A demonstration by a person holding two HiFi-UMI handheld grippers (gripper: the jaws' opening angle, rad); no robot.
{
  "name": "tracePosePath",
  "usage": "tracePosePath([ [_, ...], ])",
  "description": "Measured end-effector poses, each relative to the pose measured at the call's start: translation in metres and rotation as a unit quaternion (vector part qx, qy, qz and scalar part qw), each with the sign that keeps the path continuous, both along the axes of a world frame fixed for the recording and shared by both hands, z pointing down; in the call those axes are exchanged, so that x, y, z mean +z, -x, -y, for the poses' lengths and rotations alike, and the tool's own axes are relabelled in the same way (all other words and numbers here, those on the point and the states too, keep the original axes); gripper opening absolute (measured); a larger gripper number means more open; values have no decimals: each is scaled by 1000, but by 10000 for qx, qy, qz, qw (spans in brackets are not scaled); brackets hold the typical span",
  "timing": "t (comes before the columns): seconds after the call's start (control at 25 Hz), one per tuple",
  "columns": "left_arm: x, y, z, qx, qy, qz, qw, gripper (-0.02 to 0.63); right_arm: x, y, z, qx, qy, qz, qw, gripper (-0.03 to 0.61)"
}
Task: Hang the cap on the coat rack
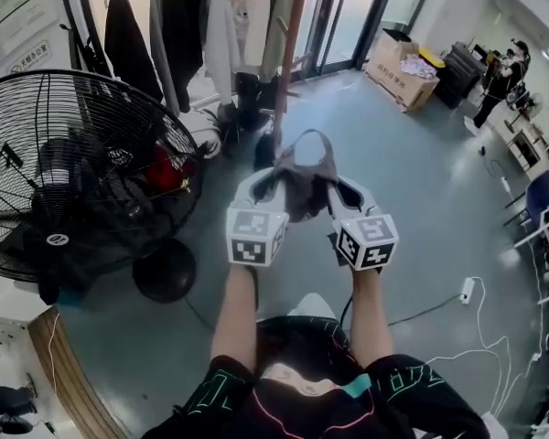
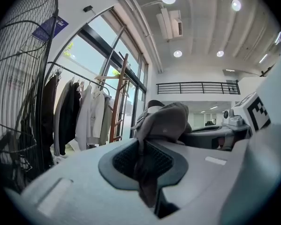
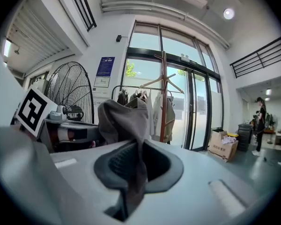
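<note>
A dark grey-brown cap (image 1: 306,176) hangs in the air between my two grippers, in front of the person's chest. My left gripper (image 1: 273,187) is shut on the cap's left side; its fabric (image 2: 165,122) runs down between the pads. My right gripper (image 1: 337,192) is shut on the right side, where cloth (image 3: 126,121) is pinched in the jaws. The wooden coat rack (image 1: 291,35) stands straight ahead, a step beyond the cap. In the gripper views the coat rack (image 2: 118,97) rises left of the cap, and the coat rack (image 3: 164,95) shows just right of it.
A big black floor fan (image 1: 69,176) stands at the left. Behind the rack, a rail of hanging clothes (image 1: 178,26) runs along glass doors. A cardboard box (image 1: 398,67) sits at the back right, and a person (image 1: 499,85) stands far right. A power strip (image 1: 468,290) lies on the floor.
</note>
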State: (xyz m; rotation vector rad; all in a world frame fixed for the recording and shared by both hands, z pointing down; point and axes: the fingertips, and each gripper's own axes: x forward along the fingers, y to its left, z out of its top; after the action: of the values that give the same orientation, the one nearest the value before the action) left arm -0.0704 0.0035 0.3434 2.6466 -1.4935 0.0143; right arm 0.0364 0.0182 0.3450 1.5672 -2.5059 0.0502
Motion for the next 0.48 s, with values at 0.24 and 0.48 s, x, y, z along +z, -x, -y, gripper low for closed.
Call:
tracePosePath([
  [0.24,11,-21,9,69,193,-96,9997,41,4,-22,4,14,115,-95,9999,32],
  [0.48,25,-31,34,-48,252,32,9997,41,16,-32,32,-106,190,47,9998,34],
])
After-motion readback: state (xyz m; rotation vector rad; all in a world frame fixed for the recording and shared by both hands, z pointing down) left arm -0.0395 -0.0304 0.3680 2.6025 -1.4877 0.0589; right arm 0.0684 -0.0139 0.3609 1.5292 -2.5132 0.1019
